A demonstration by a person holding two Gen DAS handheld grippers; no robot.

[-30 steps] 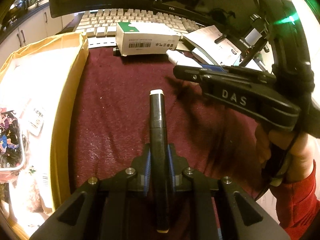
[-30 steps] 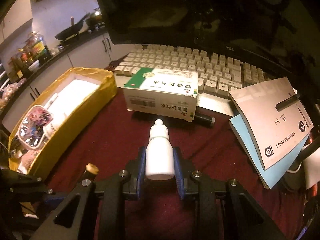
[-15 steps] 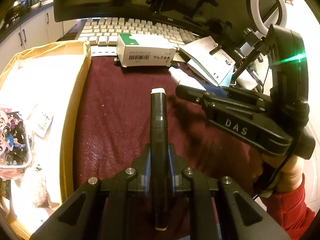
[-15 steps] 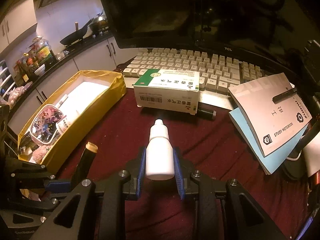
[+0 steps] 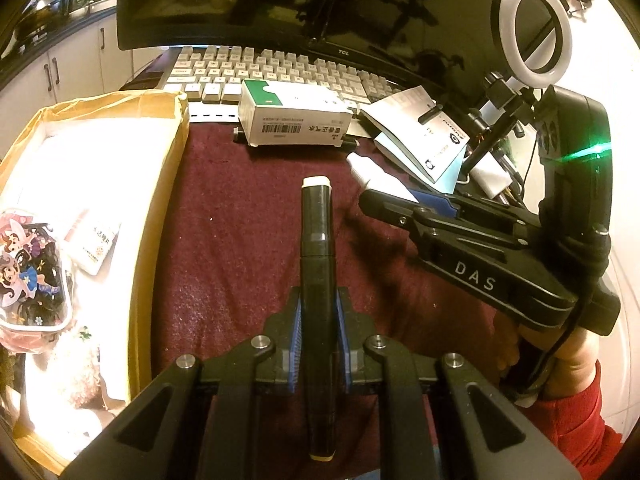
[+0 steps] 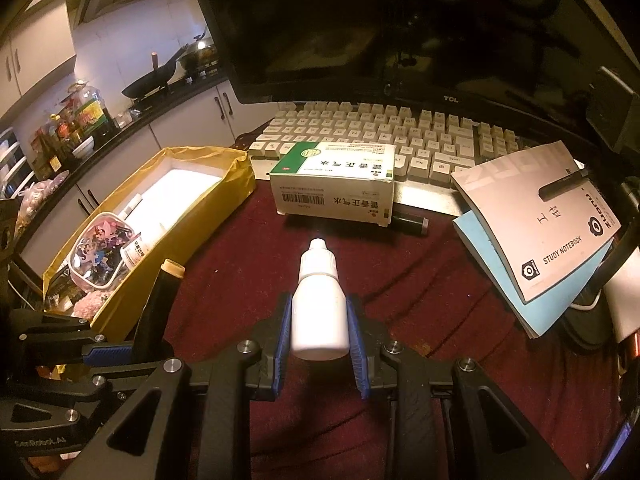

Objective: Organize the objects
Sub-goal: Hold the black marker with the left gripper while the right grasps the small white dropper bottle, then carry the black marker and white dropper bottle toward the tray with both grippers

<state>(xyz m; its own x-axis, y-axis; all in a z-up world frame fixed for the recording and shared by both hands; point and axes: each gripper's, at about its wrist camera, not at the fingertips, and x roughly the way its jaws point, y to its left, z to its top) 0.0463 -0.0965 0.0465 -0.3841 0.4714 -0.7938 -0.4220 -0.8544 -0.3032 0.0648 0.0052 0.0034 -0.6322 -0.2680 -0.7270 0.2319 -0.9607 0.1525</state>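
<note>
Left tool [image 5: 318, 340] clamped on black marker [image 5: 317, 248], long axis pointing forward along the fingers. Right tool [image 6: 320, 340] clamped on white dropper bottle [image 6: 319, 300], nozzle forward. Yellow-lined box [image 5: 160, 216] lies left of both, nearer the left tool; both items held above the counter [image 5: 248, 240].

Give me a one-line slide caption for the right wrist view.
Right gripper clamps a white dropper bottle above the maroon cloth, facing a medicine box and keyboard.

One marker [image 5: 318, 264], one bottle [image 6: 319, 304], two notebooks [image 6: 536, 208]
</note>
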